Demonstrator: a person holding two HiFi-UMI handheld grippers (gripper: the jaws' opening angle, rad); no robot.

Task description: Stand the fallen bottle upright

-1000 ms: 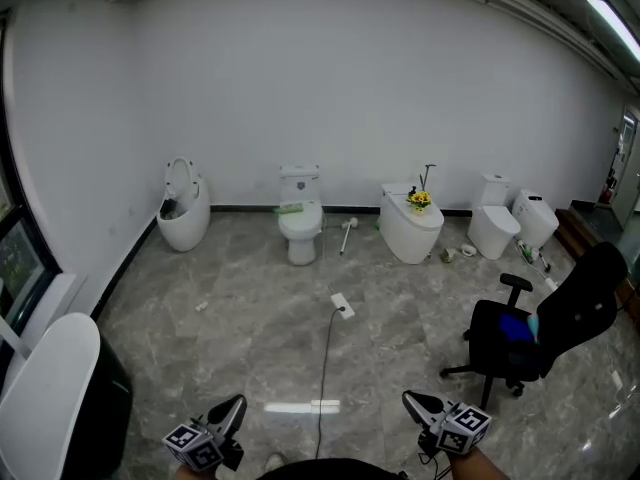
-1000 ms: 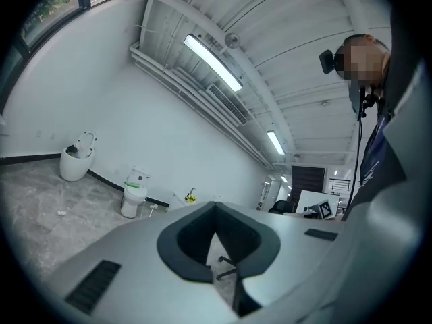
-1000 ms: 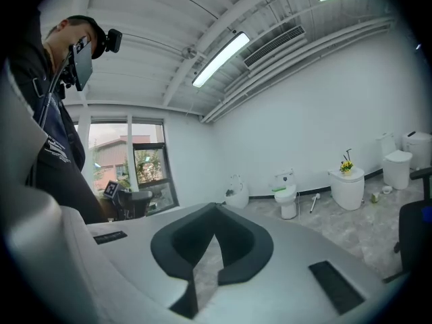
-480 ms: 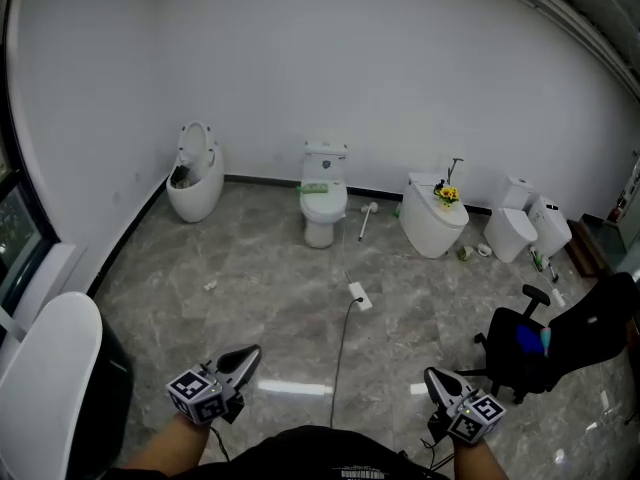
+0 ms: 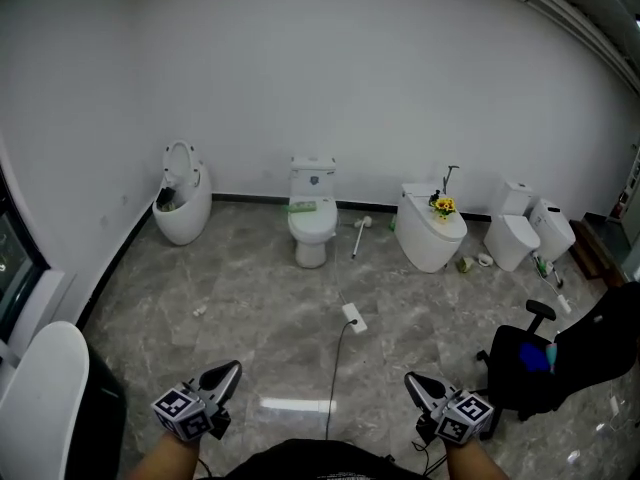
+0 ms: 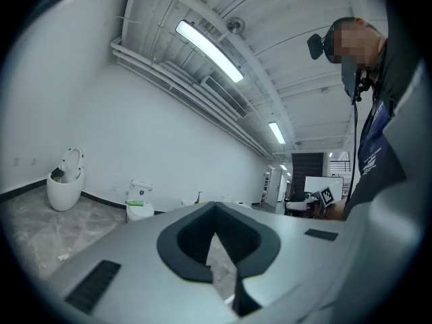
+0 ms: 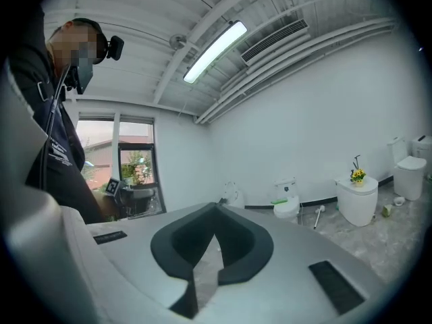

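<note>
The left gripper [image 5: 228, 372] is holding its jaws pressed together, empty. The right gripper [image 5: 413, 380] is doing likewise, both hovering level above the marble floor [image 5: 260, 298].

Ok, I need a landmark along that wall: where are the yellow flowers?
In the head view the yellow flowers sit on top of the squat white toilet right of centre along the far wall, to the right of the tall toilet.
</note>
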